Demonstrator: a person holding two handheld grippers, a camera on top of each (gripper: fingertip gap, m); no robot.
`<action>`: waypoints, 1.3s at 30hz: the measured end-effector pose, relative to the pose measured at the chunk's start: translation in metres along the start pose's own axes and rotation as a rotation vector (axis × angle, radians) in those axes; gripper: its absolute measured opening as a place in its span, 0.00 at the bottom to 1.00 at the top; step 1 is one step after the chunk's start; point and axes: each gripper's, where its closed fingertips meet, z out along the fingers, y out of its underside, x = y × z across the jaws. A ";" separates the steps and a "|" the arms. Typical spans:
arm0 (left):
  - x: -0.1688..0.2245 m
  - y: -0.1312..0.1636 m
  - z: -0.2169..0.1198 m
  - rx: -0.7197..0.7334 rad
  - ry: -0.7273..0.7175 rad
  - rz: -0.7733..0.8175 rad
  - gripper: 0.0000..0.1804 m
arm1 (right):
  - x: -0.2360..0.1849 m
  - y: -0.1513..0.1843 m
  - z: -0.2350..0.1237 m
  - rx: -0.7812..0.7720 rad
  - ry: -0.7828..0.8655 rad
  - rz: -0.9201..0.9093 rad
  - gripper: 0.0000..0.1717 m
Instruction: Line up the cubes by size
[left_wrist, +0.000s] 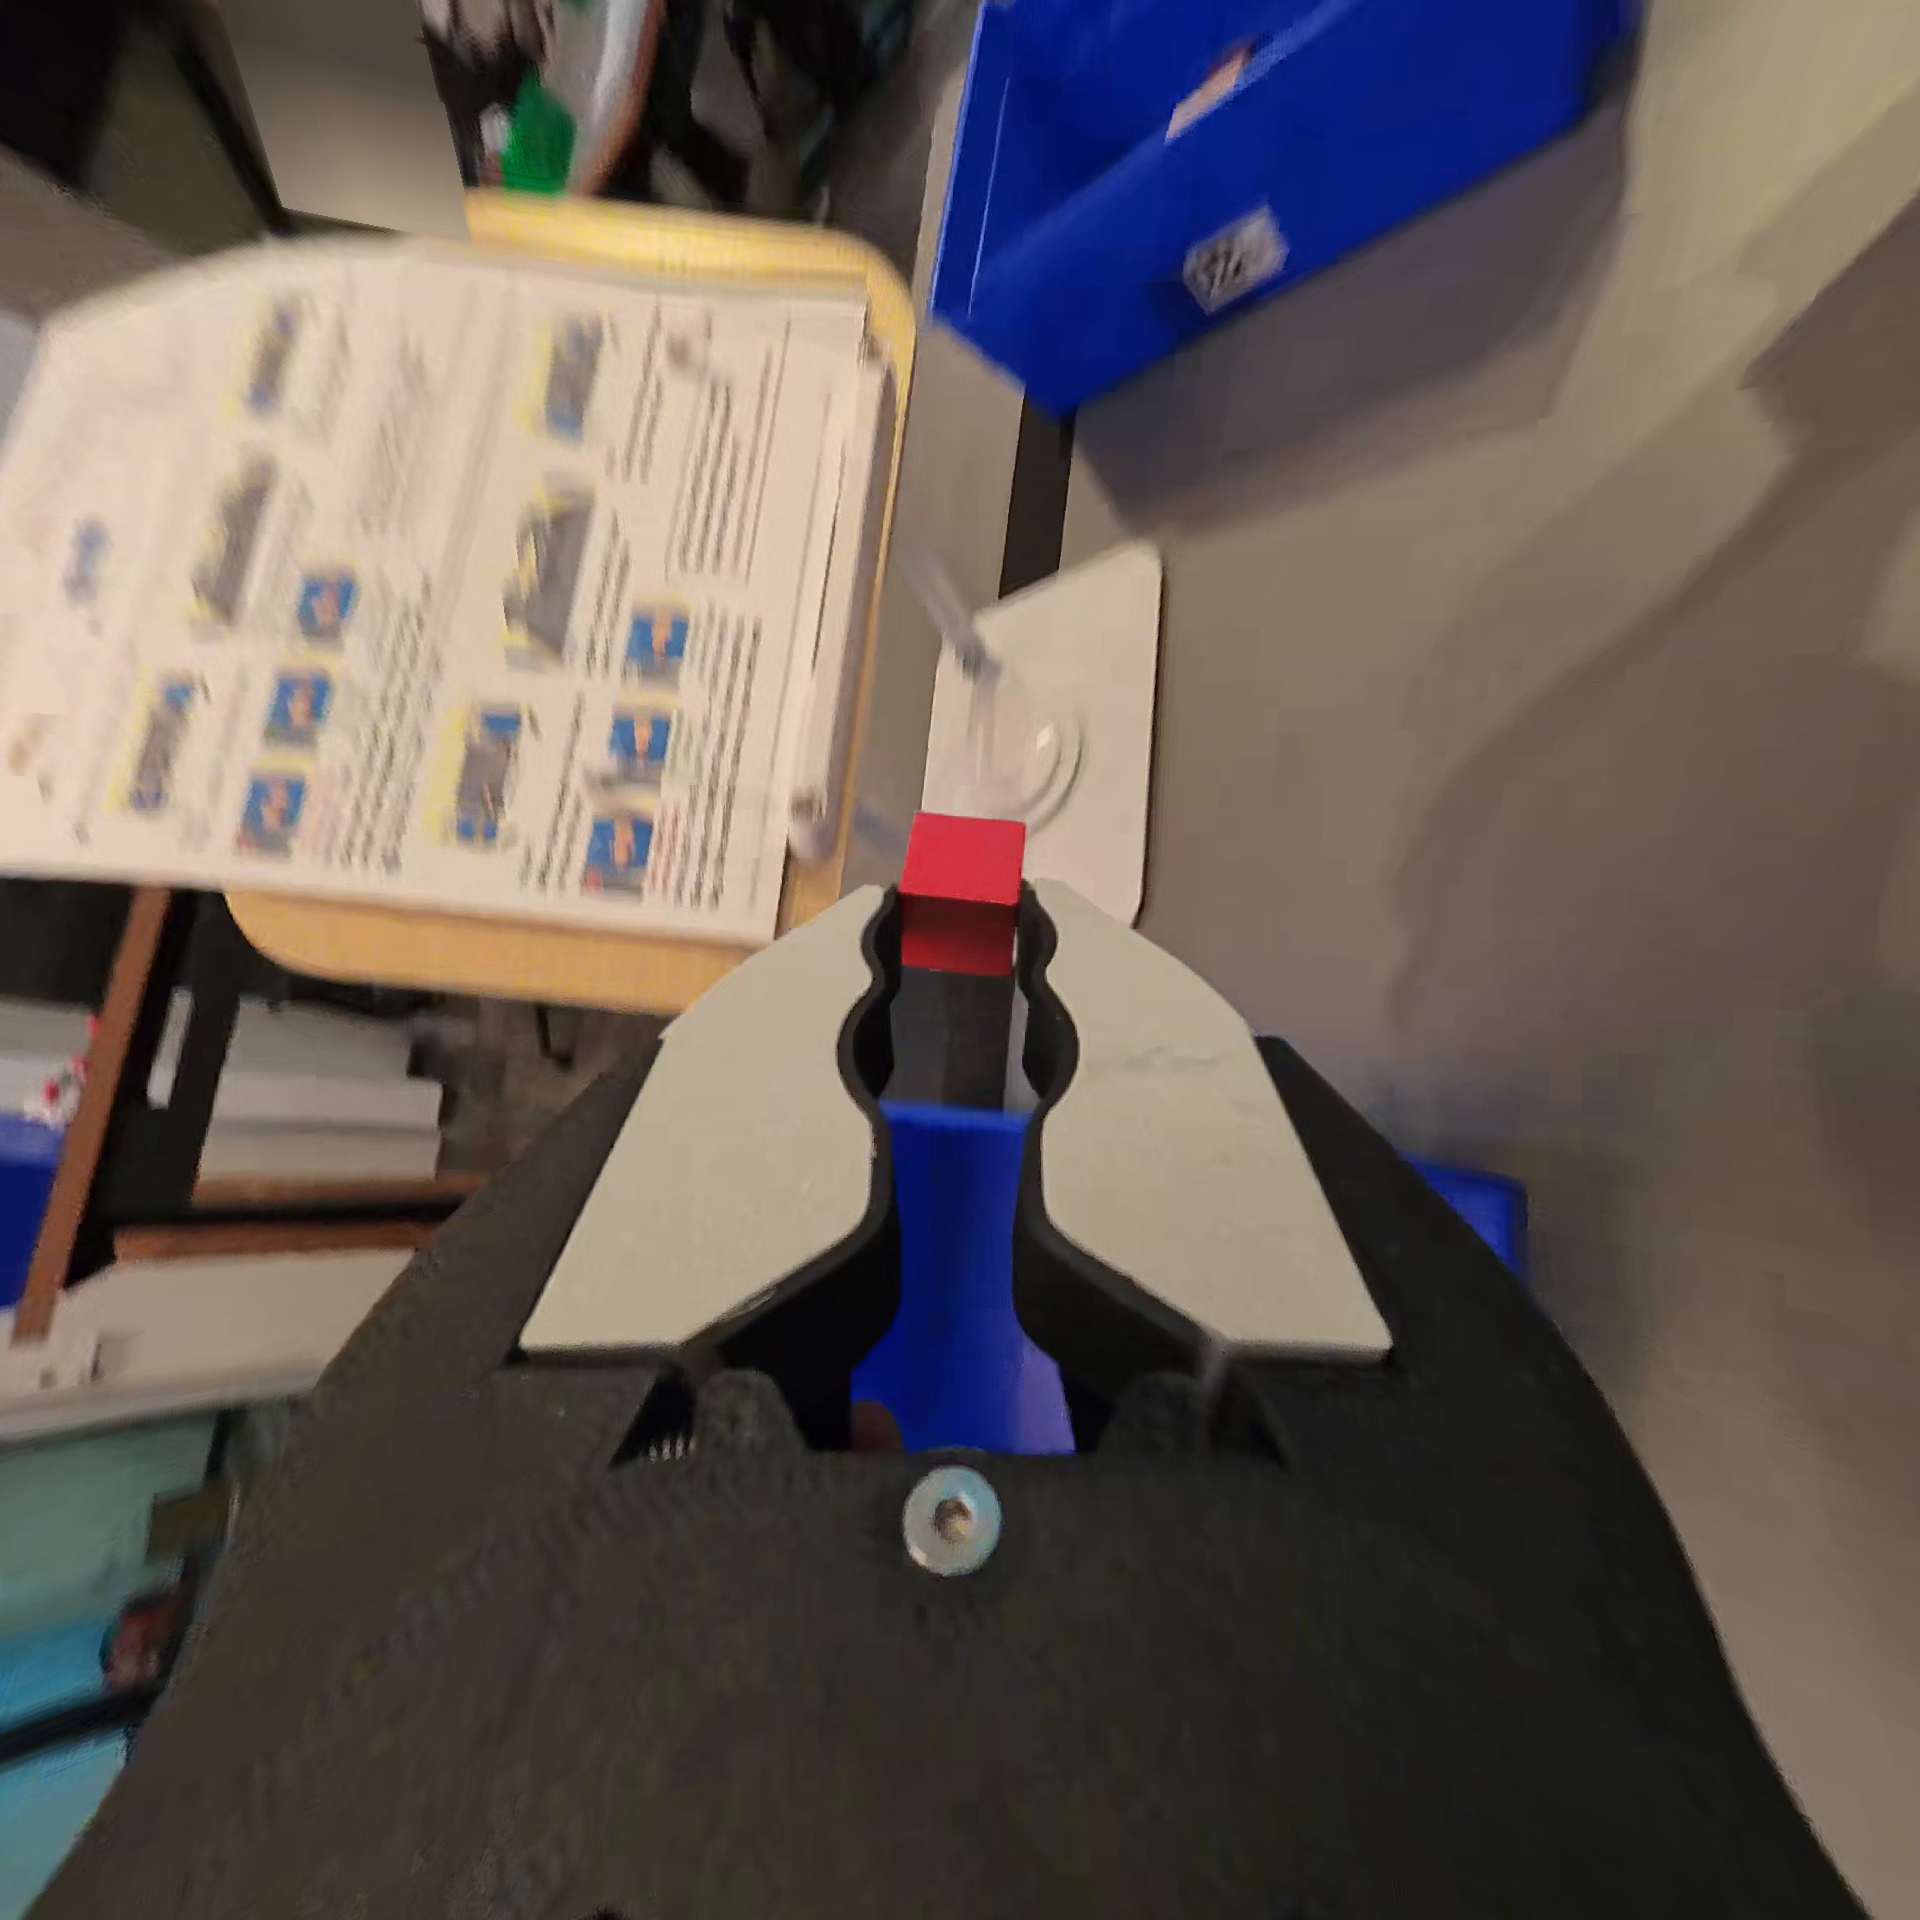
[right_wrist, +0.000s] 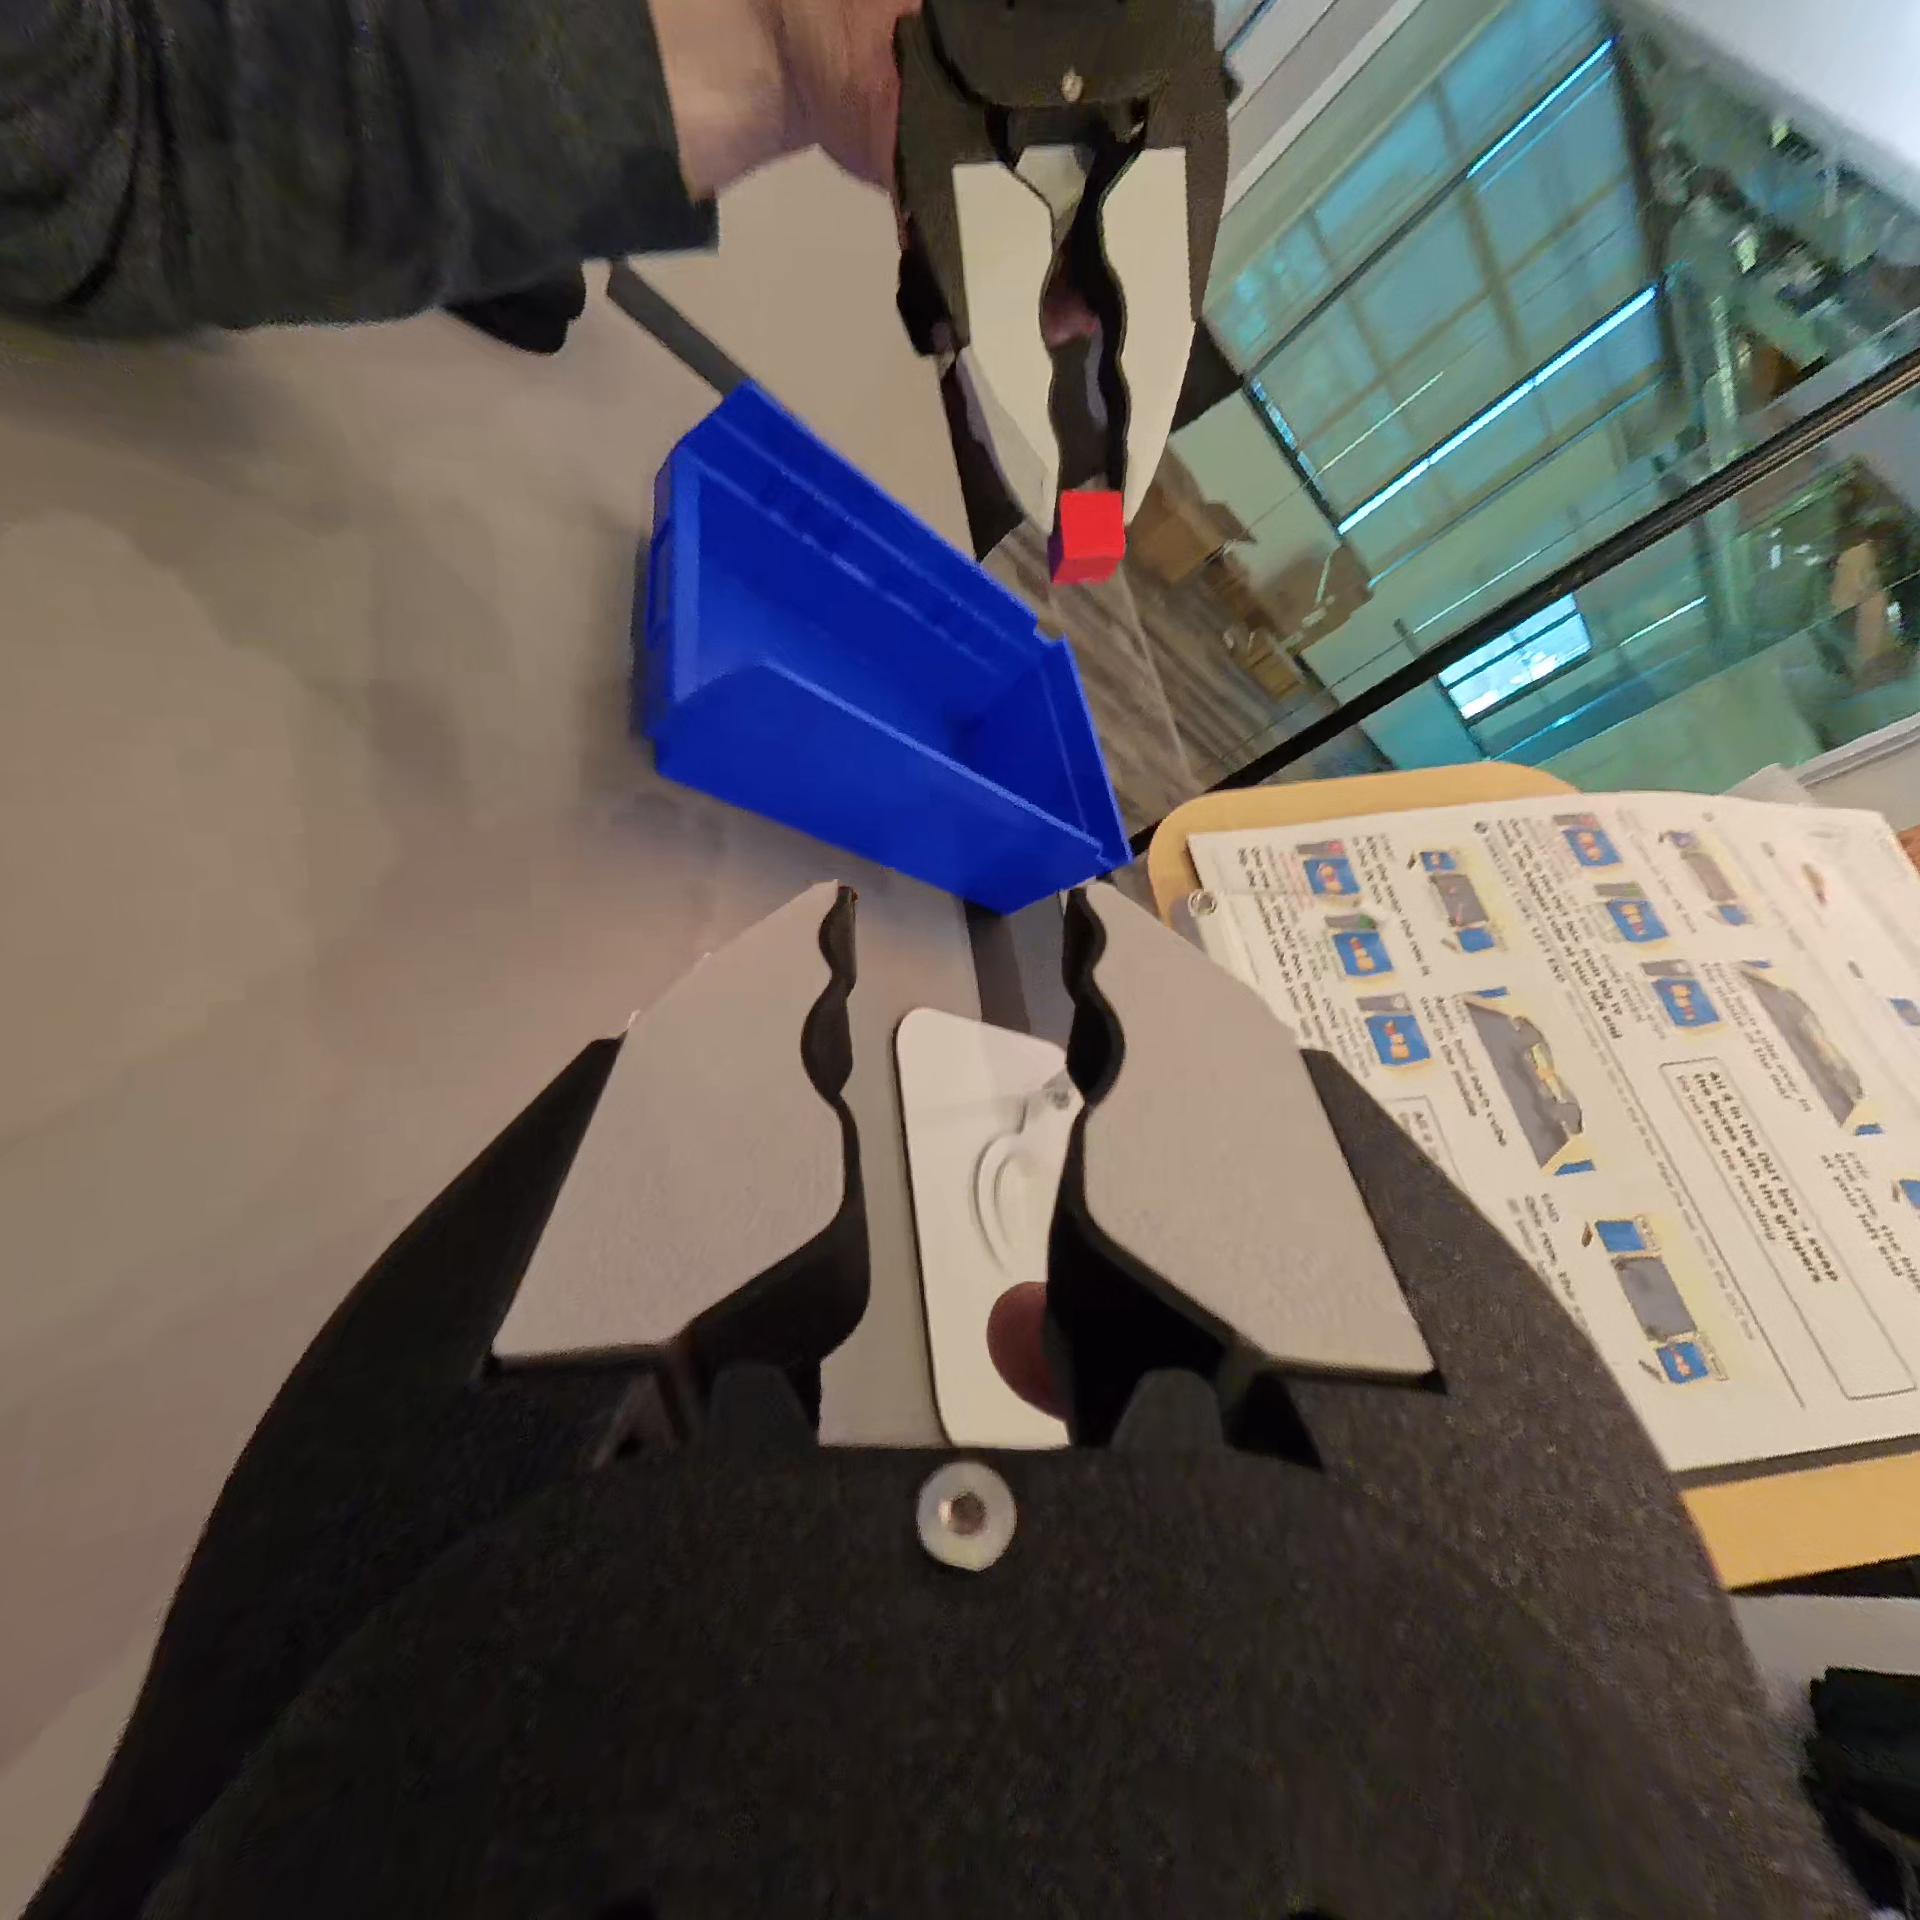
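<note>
My left gripper (left_wrist: 961, 904) is shut on a small red cube (left_wrist: 961, 878), pinched at the fingertips and held up in the air. The right wrist view shows the same left gripper (right_wrist: 1086, 499) from afar with the red cube (right_wrist: 1088, 535) at its tips, above a blue bin (right_wrist: 862, 727). My right gripper (right_wrist: 961, 914) is open and empty, hovering over the grey table (right_wrist: 312, 727) near a white plate-like base (right_wrist: 977, 1195). No other cubes are in view.
A second blue bin (left_wrist: 1247, 208) stands at the far right of the table. A clipboard with a printed instruction sheet (left_wrist: 416, 582) lies at the left and also shows in the right wrist view (right_wrist: 1610, 1091). A person's sleeve (right_wrist: 312, 135) is at top left. The gap from one gripper's tips to the other's is roughly 20 cm.
</note>
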 end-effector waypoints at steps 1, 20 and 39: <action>0.004 -0.016 0.001 0.050 0.001 0.023 0.11 | 0.000 -0.004 0.002 0.020 0.012 -0.002 0.22; 0.064 -0.143 0.039 0.474 0.042 0.142 0.11 | 0.011 -0.033 0.000 0.184 0.156 -0.050 0.21; 0.080 -0.156 0.031 0.519 0.070 0.195 0.11 | -0.001 -0.040 -0.002 0.211 0.110 -0.104 0.12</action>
